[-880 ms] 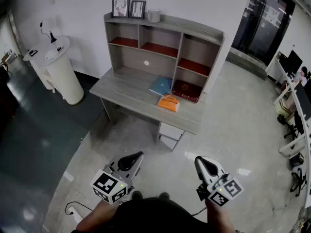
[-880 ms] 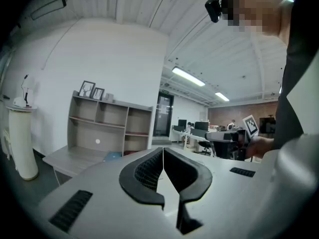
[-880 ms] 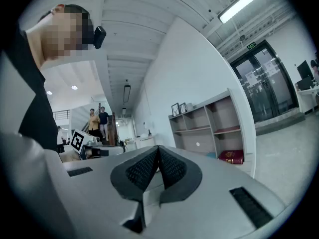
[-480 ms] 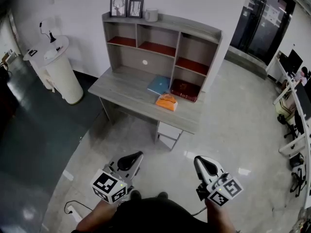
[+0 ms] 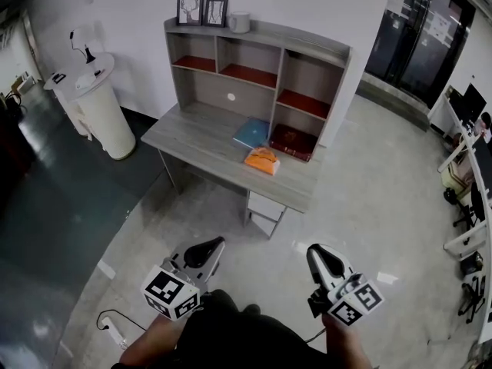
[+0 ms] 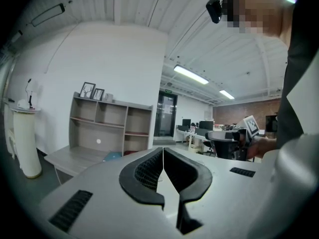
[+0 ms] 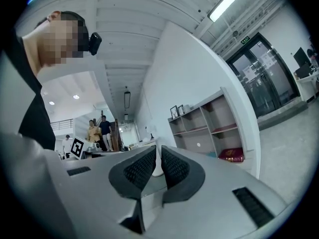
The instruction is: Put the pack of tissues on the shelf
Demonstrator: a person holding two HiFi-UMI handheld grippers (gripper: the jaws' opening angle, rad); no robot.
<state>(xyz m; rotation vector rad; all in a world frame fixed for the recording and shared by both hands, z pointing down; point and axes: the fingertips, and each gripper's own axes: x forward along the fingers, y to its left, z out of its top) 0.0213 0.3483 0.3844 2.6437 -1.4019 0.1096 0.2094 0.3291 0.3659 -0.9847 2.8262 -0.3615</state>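
White round stand [image 5: 96, 102] far left with small gear on top, not part of the task. Left gripper [image 5: 207, 247] sits low by the person's waist, jaws fully together, nothing in them. Looks like a carry pose, since nothing is in reach. Its marker cube [image 5: 171, 292] has a black square code, no letters.

Counter [image 5: 196, 141] with the shelf [image 5: 261, 61] on its back edge is well apart from both grippers. Two picture frames [image 5: 202, 8] and a cup [image 5: 239, 23] stand on the shelf's top. The cubbies look mostly bare, so there is room for the pack.

Pack of tissues [image 5: 262, 160] is orange and lies flat on the counter near its front edge, just in front of a blue book [image 5: 252, 133] and a red book [image 5: 291, 141]. Any print on them is too small to read.

Right gripper [image 5: 319, 257] is low and level, jaws only a thin slit apart, empty. The glass doors [image 5: 419, 33] have a sign above them, unreadable. Task judged not started; an approach is needed first.
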